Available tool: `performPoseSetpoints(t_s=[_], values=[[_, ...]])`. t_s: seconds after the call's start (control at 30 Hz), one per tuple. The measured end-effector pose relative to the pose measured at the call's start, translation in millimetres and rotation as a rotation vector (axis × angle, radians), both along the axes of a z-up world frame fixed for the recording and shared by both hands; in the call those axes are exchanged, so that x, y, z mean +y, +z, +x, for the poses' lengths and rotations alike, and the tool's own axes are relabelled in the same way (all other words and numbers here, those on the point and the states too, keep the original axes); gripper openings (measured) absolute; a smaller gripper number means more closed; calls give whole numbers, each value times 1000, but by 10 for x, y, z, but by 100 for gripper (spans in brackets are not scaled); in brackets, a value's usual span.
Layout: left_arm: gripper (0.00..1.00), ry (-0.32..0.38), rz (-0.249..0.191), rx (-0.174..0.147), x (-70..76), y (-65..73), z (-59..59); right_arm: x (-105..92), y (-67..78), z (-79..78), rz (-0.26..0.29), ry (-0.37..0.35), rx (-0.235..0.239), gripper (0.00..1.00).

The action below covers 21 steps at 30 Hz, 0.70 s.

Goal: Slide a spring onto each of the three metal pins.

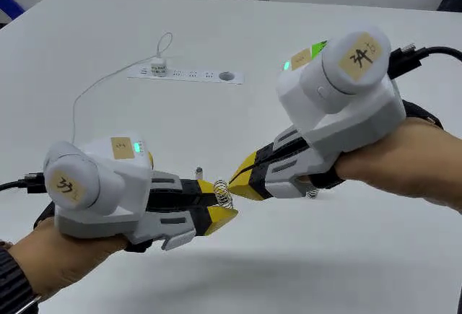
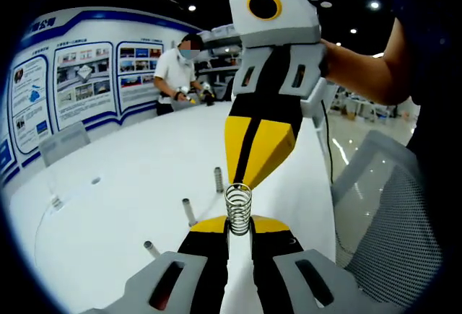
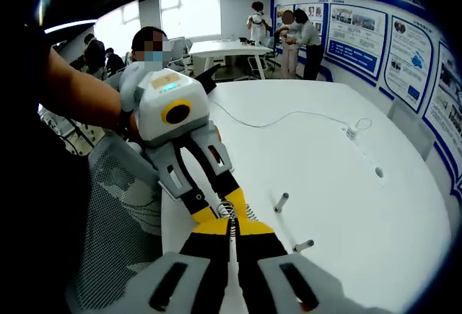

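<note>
While the left gripper (image 2: 240, 226) pinches a coiled steel spring (image 2: 238, 208), the closed right gripper (image 2: 244, 180) touches its twelve o'clock end.

Head view looks down from above; close gripper views face each other, sharing spring (image 2: 238, 209) and pins (image 2: 188, 211).

Bright bare metal wire in the spring (image 2: 238, 209), duller grey metal on the pins (image 2: 218, 179), smooth faintly glossy plastic on the left gripper (image 2: 238, 226) and right gripper (image 2: 242, 184), tan paper labels (image 1: 361, 55), smooth matt white table (image 1: 289, 256).
</note>
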State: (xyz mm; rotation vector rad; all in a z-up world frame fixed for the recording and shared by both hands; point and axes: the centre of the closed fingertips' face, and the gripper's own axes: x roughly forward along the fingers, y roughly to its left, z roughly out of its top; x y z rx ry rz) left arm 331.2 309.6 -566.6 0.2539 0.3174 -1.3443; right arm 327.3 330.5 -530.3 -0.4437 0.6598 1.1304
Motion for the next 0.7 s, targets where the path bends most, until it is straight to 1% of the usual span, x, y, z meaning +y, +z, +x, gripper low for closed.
performPoseSetpoints(t_s=[0.03, 0.07, 0.1, 0.23, 0.3, 0.4, 0.5, 0.6, 0.7], values=[[11, 7, -5, 11, 6, 3, 4, 2, 4, -23, 4, 12, 1, 5], [11, 9, -7, 16, 9, 4, 5, 15, 8, -38, 11, 17, 3, 8], [11, 12, -6, 19, 12, 1, 9, 31, 19, -43, 17, 23, -7, 10], [11, 14, -2, 22, 9, 1, 2, 49, 30, -12, 15, 33, -42, 13], [11, 10, -3, 26, -5, 15, -17, 64, 30, -6, 23, 34, -40, 13], [11, 3, -2, 33, -24, 36, -44, 78, 8, 12, 20, 39, -49, 13], [11, 4, 1, 48, -27, 42, -55, 76, -20, 12, 17, 47, -54, 13], [11, -4, 15, 70, -28, 31, -86, 91, -33, 3, 21, 55, -59, 13], [11, -10, 31, 71, -29, 16, -103, 97, -46, 3, 19, 61, -62, 13]])
